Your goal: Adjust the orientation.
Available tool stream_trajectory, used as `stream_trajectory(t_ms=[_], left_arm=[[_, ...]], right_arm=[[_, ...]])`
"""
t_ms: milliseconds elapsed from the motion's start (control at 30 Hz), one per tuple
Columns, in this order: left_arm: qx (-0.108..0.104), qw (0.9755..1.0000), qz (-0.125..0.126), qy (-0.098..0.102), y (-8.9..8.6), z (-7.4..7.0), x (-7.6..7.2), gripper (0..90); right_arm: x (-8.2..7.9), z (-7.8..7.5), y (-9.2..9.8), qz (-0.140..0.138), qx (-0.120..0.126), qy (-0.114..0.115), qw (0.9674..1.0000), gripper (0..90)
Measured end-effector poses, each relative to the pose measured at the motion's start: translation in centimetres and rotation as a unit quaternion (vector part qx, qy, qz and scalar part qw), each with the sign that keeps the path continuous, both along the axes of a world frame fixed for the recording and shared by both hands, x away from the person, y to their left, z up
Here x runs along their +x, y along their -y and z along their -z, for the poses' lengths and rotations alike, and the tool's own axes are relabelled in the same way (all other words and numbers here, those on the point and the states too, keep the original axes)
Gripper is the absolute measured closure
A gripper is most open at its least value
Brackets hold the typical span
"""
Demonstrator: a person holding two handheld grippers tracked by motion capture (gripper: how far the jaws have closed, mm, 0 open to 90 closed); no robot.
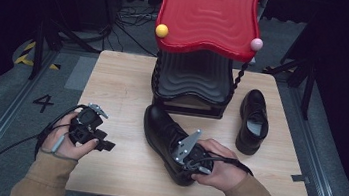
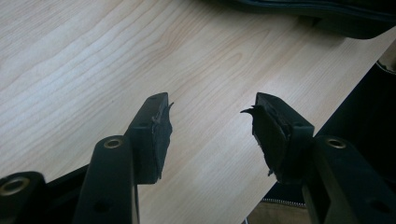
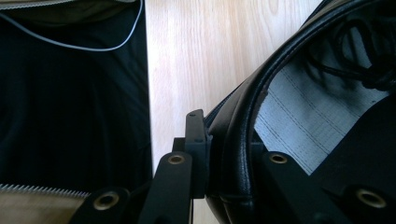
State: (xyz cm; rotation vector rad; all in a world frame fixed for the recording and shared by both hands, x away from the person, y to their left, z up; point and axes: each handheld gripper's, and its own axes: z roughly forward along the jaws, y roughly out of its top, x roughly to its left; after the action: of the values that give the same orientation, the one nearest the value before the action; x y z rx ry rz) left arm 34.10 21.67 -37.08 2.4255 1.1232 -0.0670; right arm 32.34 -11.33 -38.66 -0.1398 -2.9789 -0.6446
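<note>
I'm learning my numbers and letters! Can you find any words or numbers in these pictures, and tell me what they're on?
"4" - a big dark number on the grey floor, left of the wooden table.
No words, brands or labels can be read on the two black shoes, near and far, on the red rack, or on the grippers.
</note>
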Motion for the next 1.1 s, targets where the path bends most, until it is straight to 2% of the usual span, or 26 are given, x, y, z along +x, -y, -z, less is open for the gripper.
stream_trajectory(t_ms=[133,233,333,400,433,467,500,600,733,833,900,967,1100], left_arm=[[-0.002,0.9999,0.014,0.0,0.9,-0.1,0.8,47.6],[0.0,0.9998,0.022,0.001,1.3,-0.1,1.2,47.6],[-0.001,0.9996,0.029,0.0,1.8,-0.2,1.7,47.6],[-0.002,0.9994,0.033,0.0,2.1,-0.2,2.0,47.6],[-0.002,0.9993,0.037,0.0,2.2,-0.1,2.2,47.6],[-0.002,0.9993,0.038,0.0,2.4,-0.1,2.3,47.6],[-0.002,0.9992,0.04,0.0,2.5,-0.1,2.5,47.6],[-0.001,0.9991,0.043,-0.002,2.8,0.0,2.7,47.6],[-0.001,0.999,0.044,-0.003,2.8,0.0,2.6,47.6],[-0.003,0.9991,0.042,0.0,2.5,-0.1,2.5,47.4],[-0.004,0.9992,0.038,-0.002,2.4,-0.2,2.4,47.4],[-0.003,0.9993,0.039,-0.001,2.4,-0.1,2.4,47.4],[-0.002,0.9992,0.04,-0.003,2.4,-0.1,2.5,47.4]], right_arm=[[-0.4,-0.2,1.6,0.02,-0.009,0.008,0.9997,79.4],[-0.4,-0.3,2.9,0.04,-0.017,0.005,0.999,79.0],[-0.4,-0.3,3.6,0.053,-0.019,0.004,0.9984,78.8],[-0.5,-0.2,4.2,0.072,-0.021,0.003,0.9972,78.8],[-0.4,-0.2,4.3,0.072,-0.022,0.004,0.9971,78.7],[-0.5,-0.1,4.5,0.085,-0.025,0.005,0.996,78.7],[-0.5,0.1,4.7,0.084,-0.028,0.007,0.996,78.6],[-0.6,0.5,4.6,0.097,-0.026,0.007,0.9949,78.1],[-0.8,1.5,3.7,0.099,-0.038,0.008,0.9943,78.2],[-0.7,2.0,3.3,0.112,-0.051,0.014,0.9923,78.4],[-0.7,2.1,3.3,0.123,-0.046,0.005,0.9914,78.1],[-0.8,2.2,3.3,0.124,-0.05,0.008,0.991,77.7],[-1.0,2.2,3.3,0.124,-0.041,0.001,0.9915,77.9]])
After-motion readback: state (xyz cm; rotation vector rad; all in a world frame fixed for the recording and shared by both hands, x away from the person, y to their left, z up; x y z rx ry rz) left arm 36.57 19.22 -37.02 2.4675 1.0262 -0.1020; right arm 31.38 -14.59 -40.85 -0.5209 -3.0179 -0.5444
